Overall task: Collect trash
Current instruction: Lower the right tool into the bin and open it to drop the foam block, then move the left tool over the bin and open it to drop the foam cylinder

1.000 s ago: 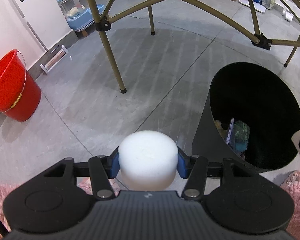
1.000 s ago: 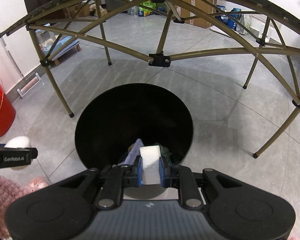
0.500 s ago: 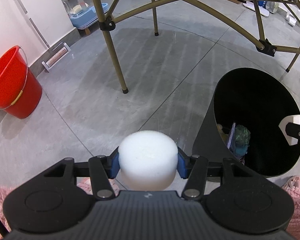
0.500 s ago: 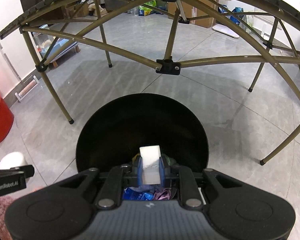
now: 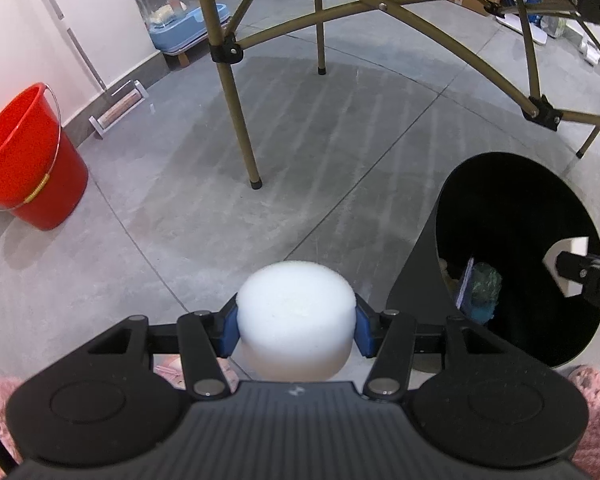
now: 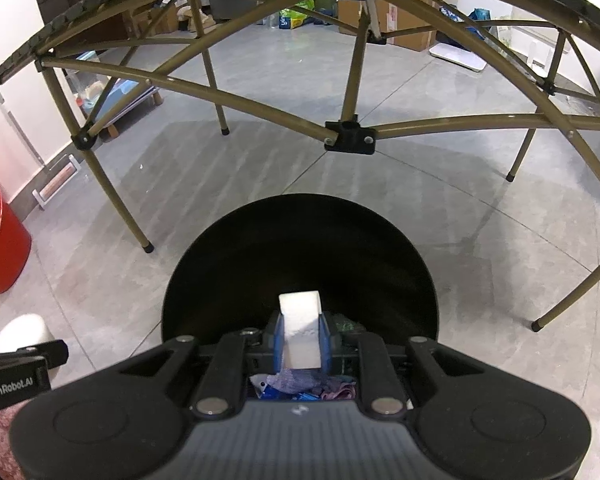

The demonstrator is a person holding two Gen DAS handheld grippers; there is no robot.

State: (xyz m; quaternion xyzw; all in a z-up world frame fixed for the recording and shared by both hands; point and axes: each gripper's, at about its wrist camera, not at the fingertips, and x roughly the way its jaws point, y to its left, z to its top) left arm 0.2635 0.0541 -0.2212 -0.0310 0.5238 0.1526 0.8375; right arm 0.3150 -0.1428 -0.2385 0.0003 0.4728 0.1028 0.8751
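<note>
Holding: right tool [image 6: 302,338] clamped on foam block [image 6: 300,330], over black bin [image 6: 300,240].
Left tool [image 5: 296,326]: clamped on foam puck [image 5: 296,312], bin beside.
Risk: puck dropped now lands on floor.

White round foam puck [image 5: 296,314] clamped beside black bin [image 6: 300,240]; white foam block [image 6: 300,334] upright over bin's trash [image 6: 300,386].

Bin [image 5: 420,280] right of bucket [image 5: 24,160], under table frame [image 5: 236,92]
</note>
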